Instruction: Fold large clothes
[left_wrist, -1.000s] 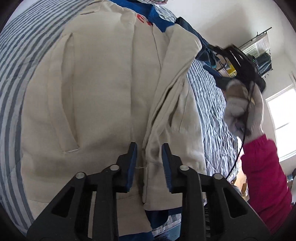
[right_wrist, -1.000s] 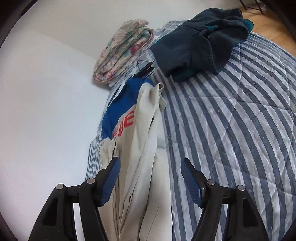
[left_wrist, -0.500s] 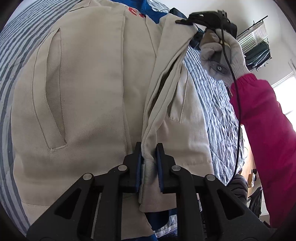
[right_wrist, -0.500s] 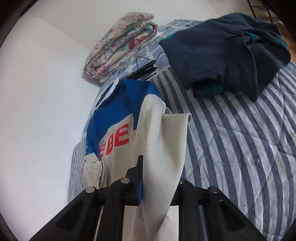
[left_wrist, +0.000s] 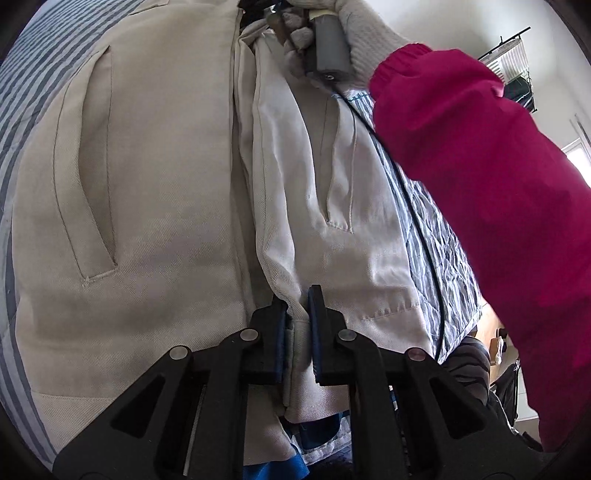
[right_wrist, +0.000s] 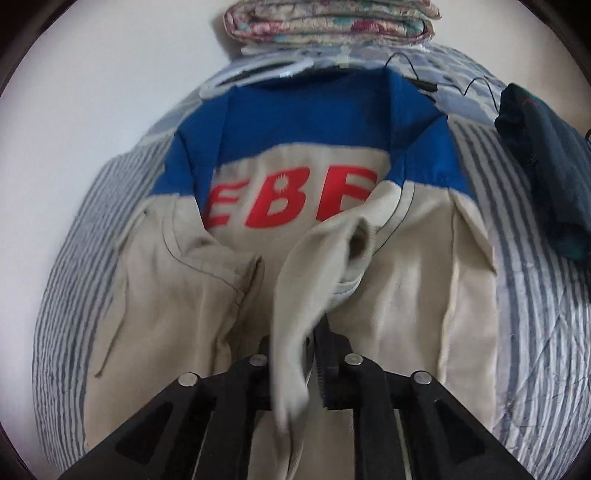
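Note:
A cream jacket (right_wrist: 406, 295) with a blue yoke and red letters lies spread on the striped bedspread (right_wrist: 535, 332). In the left wrist view the jacket (left_wrist: 147, 221) shows its pocket and front edge. My left gripper (left_wrist: 297, 314) is closing, its pads pinching the front edge at the hem. My right gripper (right_wrist: 293, 339) has a raised cream fold of the front panel between its fingers, and its jaws are opening slightly. A gloved hand (left_wrist: 354, 22) with a red sleeve (left_wrist: 480, 184) holds that gripper's handle at the top of the left wrist view.
A dark blue garment (right_wrist: 543, 166) lies on the bed to the right of the jacket. A folded floral quilt (right_wrist: 332, 18) sits against the wall behind the collar. A thin black cable (right_wrist: 417, 79) runs between them. A wire rack (left_wrist: 513, 62) hangs on the far wall.
Both grippers went from open to clamped on the jacket's front panel. The right hand swung over the jacket and turned to face its red letters, lifting the fold.

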